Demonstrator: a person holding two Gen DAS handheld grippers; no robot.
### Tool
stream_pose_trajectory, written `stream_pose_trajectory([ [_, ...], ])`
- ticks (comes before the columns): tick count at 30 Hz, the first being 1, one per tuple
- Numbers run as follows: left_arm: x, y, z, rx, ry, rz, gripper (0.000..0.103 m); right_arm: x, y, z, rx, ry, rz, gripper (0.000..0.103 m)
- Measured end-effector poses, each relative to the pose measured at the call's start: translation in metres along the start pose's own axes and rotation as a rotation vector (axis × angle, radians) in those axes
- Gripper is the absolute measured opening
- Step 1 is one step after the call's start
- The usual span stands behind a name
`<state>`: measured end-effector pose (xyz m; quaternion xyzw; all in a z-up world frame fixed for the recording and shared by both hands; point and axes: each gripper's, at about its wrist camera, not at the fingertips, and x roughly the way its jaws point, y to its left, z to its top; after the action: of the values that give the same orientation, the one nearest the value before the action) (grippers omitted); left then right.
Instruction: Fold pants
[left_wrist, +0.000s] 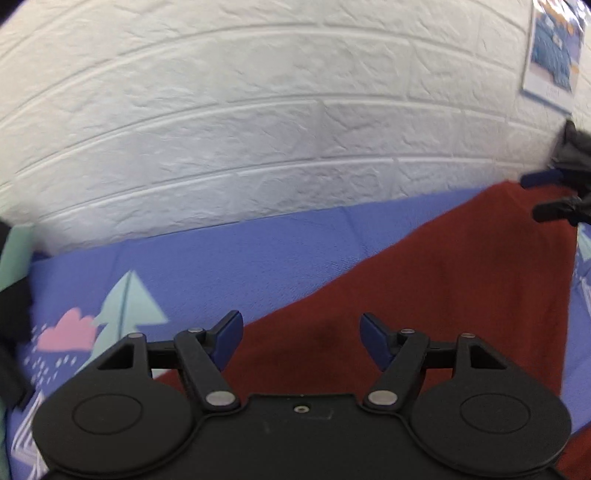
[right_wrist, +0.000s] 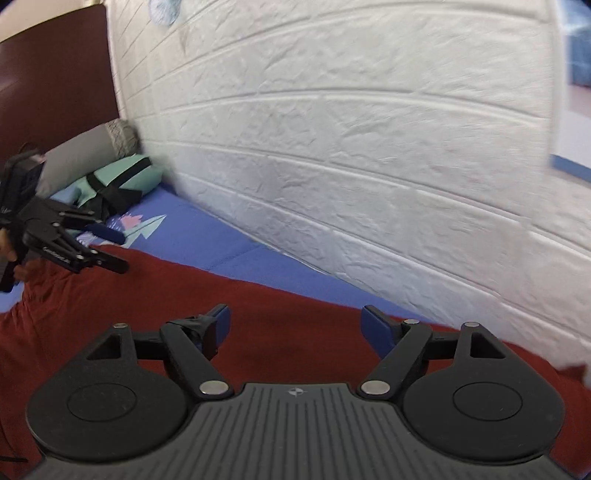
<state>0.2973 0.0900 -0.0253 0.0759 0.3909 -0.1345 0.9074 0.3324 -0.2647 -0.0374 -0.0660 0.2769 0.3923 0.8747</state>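
Even, soft light all round, no hard glare, and the white brick wall (left_wrist: 280, 122) reads bright with only a faint grey shadow patch at its middle. Fisheye bending is strong: mortar lines bow upward and the corners go black. Motion blur smears the poster (left_wrist: 554, 51) in the left wrist view, and the wall's right side in the right wrist view. The red pants (right_wrist: 155, 295) show flat, dark, with little fold detail.
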Motion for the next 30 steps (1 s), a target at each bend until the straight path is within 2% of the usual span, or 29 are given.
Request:
stream_pose_trajectory([
  [4, 0.017, 0.002, 0.003, 0.064, 0.010, 0.000, 0.103, 0.034, -0.010, 0.005, -0.100, 0.068, -0.002, 0.103],
  [8, 0.032, 0.009, 0.002, 0.097, 0.068, -0.012, 0.103, 0.059, -0.029, 0.008, -0.099, 0.150, 0.015, 0.103],
  [10, 0.036, 0.016, 0.002, 0.067, 0.072, -0.031, 0.103, 0.068, -0.036, 0.005, -0.091, 0.208, 0.013, 0.103],
  [12, 0.039, 0.019, 0.002, 0.019, 0.075, -0.035, 0.103, 0.065, -0.042, 0.003, -0.035, 0.199, 0.012, 0.103],
  [13, 0.037, 0.019, 0.002, 0.009, 0.063, -0.024, 0.084, 0.061, -0.041, 0.003, -0.030, 0.186, 0.000, 0.101],
  [14, 0.034, 0.016, 0.003, 0.007, 0.052, -0.021, 0.044, 0.056, -0.039, 0.003, -0.037, 0.169, -0.012, 0.048],
  [15, 0.031, 0.015, 0.004, -0.007, 0.051, -0.039, 0.000, 0.051, -0.038, 0.004, -0.028, 0.166, -0.025, 0.006],
  [16, 0.030, 0.011, 0.005, -0.023, 0.054, -0.040, 0.000, 0.046, -0.039, 0.004, -0.013, 0.161, -0.028, 0.006],
  [18, 0.025, -0.001, 0.006, 0.009, 0.047, 0.007, 0.000, 0.032, -0.033, 0.008, -0.017, 0.132, -0.052, 0.005],
  [21, 0.004, -0.009, 0.009, 0.000, -0.002, 0.018, 0.000, 0.001, -0.023, 0.014, -0.011, 0.080, -0.064, 0.004],
  [26, -0.063, -0.013, 0.007, -0.073, -0.129, -0.018, 0.000, -0.067, 0.010, 0.014, -0.007, 0.001, -0.076, 0.004],
  [30, -0.122, -0.034, -0.012, -0.095, -0.216, -0.032, 0.000, -0.123, 0.050, -0.003, -0.034, -0.056, -0.095, 0.004],
])
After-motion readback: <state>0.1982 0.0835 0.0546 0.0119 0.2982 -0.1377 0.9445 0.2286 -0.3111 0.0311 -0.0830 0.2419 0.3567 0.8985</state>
